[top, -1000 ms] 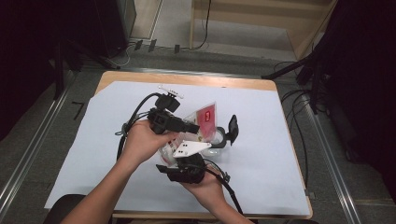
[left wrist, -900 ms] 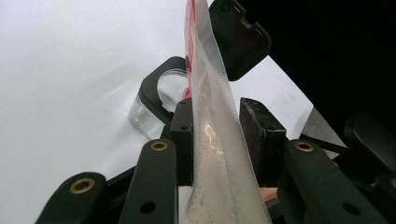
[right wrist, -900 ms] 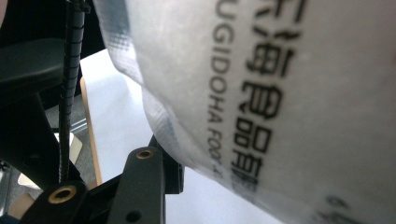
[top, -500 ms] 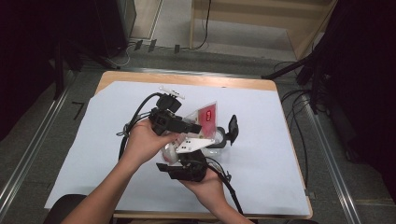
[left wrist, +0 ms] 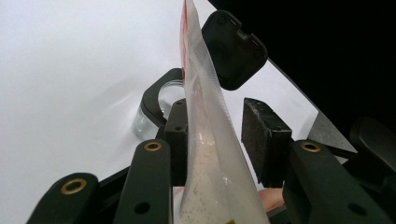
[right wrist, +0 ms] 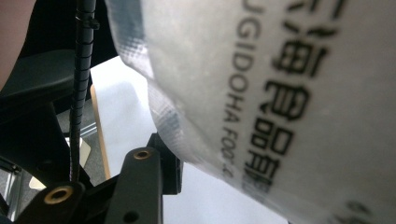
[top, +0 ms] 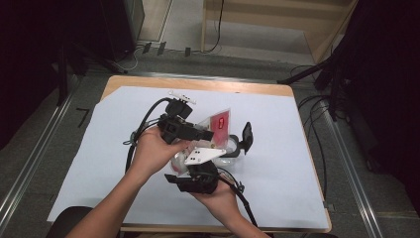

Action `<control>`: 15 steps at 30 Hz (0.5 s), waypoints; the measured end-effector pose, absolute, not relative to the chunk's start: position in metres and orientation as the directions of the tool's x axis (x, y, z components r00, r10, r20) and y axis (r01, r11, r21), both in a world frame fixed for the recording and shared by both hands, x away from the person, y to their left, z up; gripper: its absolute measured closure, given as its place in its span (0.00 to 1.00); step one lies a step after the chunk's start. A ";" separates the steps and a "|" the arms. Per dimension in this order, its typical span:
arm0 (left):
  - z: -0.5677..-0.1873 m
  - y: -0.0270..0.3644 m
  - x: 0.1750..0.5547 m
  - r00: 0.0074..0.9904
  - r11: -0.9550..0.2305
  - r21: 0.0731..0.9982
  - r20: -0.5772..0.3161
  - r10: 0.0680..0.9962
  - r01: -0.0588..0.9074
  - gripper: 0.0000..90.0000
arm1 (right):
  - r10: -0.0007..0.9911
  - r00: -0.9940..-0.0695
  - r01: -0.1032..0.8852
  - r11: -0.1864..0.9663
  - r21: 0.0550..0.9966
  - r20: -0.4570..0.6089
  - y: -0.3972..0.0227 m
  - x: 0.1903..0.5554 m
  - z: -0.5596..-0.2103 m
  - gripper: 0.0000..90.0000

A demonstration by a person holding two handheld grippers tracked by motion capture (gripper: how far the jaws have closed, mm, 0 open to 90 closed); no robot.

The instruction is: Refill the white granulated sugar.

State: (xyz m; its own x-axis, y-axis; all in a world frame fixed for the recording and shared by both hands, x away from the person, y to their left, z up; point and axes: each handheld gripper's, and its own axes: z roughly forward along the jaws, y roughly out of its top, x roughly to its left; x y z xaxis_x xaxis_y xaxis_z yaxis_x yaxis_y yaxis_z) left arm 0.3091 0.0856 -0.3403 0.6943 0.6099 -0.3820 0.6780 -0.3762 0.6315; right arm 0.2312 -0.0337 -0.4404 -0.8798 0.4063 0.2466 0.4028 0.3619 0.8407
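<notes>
We hold the left gripper (top: 204, 135) over the middle of the white sheet (top: 282, 168), w/ the right gripper (top: 198, 172) just below it in the high view, both hands close together. The clear bag (top: 219, 124) w/ a red label stands on edge between the left jaws. In the left gripper view it rises from the bottom of the gap & runs up past the tips. Its lower part is full of pale, speckled grains. The left-hand pad (left wrist: 177, 135) touches the bag's side. The right-hand pad (left wrist: 266, 140) stands apart from it w/ a gap, so the jaws are spread around the bag, not pinching it. These jaws have just been closing, w/ the bag between them. Beyond the tips, on the far side of the bag, sits a glass jar (left wrist: 156, 109) w/ a black collar. Its black lid (left wrist: 233, 49) is flipped open, above & a bit right of the tips. In the right gripper view the bag's printed face hangs v. close over the jaws. One black jaw shows at bottom left, just under the bag's edge, & the other is hidden behind the bag, so we can't tell if the right jaws pinch it or stand apart.
</notes>
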 end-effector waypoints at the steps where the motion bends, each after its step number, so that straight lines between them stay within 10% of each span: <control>1: -0.340 0.085 0.309 0.694 -0.374 0.633 -0.385 0.608 0.678 0.72 | 0.409 -0.879 0.402 0.362 0.841 0.244 -0.034 0.231 -0.440 0.70; 15: -0.340 0.085 0.309 0.699 -0.391 0.622 -0.383 0.604 0.679 0.73 | 0.397 -0.877 0.416 0.348 0.840 0.270 -0.033 0.231 -0.440 0.70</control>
